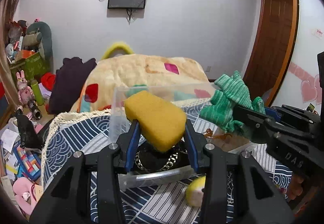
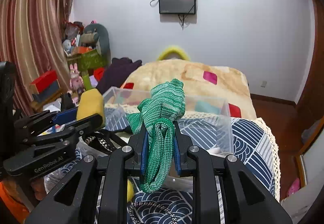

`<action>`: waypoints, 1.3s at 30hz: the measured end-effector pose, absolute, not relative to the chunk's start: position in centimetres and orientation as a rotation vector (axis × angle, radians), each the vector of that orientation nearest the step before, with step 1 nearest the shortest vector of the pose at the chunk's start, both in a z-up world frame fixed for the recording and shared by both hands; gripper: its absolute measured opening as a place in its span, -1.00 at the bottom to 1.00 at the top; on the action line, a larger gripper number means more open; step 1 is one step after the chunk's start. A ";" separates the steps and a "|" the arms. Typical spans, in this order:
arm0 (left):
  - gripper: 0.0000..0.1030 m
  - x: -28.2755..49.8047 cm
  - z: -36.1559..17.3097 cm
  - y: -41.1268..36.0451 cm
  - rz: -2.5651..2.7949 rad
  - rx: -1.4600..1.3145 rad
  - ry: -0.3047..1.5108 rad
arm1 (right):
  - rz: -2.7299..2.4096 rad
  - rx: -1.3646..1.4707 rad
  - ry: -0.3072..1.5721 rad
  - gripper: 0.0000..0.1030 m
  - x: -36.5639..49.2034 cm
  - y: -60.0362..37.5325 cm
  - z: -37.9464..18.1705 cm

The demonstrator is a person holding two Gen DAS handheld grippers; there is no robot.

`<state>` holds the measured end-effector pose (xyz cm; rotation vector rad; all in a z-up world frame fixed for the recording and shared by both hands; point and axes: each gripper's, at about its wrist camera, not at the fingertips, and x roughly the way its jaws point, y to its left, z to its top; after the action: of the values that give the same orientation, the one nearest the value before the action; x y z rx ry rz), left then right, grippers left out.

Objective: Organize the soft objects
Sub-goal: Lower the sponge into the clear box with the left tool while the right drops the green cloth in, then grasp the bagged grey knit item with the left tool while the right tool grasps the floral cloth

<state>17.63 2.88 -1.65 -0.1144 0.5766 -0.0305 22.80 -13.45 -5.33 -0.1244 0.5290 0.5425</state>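
My left gripper point(image 1: 161, 124) is shut on a yellow sponge point(image 1: 156, 118) and holds it above a clear plastic bin point(image 1: 121, 102) on the patterned blue tablecloth. My right gripper point(image 2: 160, 130) is shut on a green knitted cloth point(image 2: 162, 114) and holds it over the clear bin point(image 2: 226, 120). In the left wrist view the right gripper and the green cloth point(image 1: 228, 104) are at the right. In the right wrist view the left gripper and the sponge point(image 2: 90, 105) are at the left. A black item with a chain point(image 1: 160, 159) lies in a container below the sponge.
A yellow and white soft ball point(image 1: 195, 191) lies on the tablecloth point(image 1: 81, 139) near the front. A beige blanket point(image 2: 182, 76) covers the bed behind. Toys and boxes point(image 1: 30, 62) crowd the left side. A wooden door point(image 1: 273, 41) is at the right.
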 end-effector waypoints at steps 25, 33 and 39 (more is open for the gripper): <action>0.22 16.2 -2.5 2.8 -0.062 -0.104 0.625 | 0.524 -0.230 0.548 -0.20 22.2 -14.3 -5.9; 0.43 12.0 -0.1 3.2 -0.080 -0.090 0.546 | 0.524 -0.197 0.473 -0.17 19.8 -16.4 -4.0; 0.71 8.6 0.6 3.8 -0.061 -0.090 0.505 | 0.514 -0.157 0.428 0.13 17.5 -18.5 -3.5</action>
<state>8.62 3.82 0.64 -0.0900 0.5052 -0.0613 17.55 -18.47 -3.48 -0.1575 0.4283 0.5143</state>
